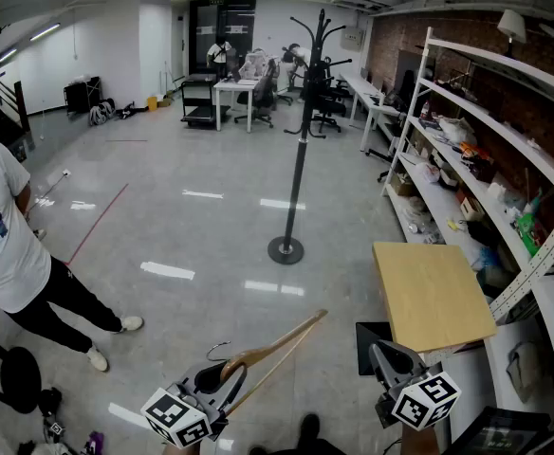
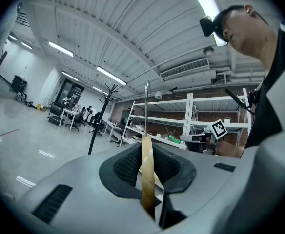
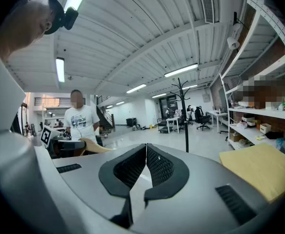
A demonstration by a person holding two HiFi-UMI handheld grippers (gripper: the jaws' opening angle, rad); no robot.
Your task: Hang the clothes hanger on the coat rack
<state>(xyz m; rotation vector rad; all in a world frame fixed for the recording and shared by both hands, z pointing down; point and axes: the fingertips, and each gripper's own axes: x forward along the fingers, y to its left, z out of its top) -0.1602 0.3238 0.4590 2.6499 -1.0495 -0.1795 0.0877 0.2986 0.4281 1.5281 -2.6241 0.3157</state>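
A wooden clothes hanger (image 1: 275, 346) with a wire hook is clamped in my left gripper (image 1: 222, 375) low in the head view, its long arm pointing up and right. In the left gripper view the hanger (image 2: 147, 179) stands edge-on between the pads of the left gripper (image 2: 147, 152), the hook rising above it. The black coat rack (image 1: 301, 131) stands on the floor well beyond both grippers, and shows small as the coat rack (image 2: 99, 116) and again as the coat rack (image 3: 184, 116). My right gripper (image 1: 383, 352) is shut and empty; in its own view the right gripper (image 3: 146, 152) has its pads together.
A light wooden tabletop (image 1: 432, 295) lies to the right of the right gripper. White shelving (image 1: 486, 159) full of items lines the right wall. A person in a white T-shirt (image 1: 2, 235) stands at the left. Desks and chairs (image 1: 249, 88) sit far back.
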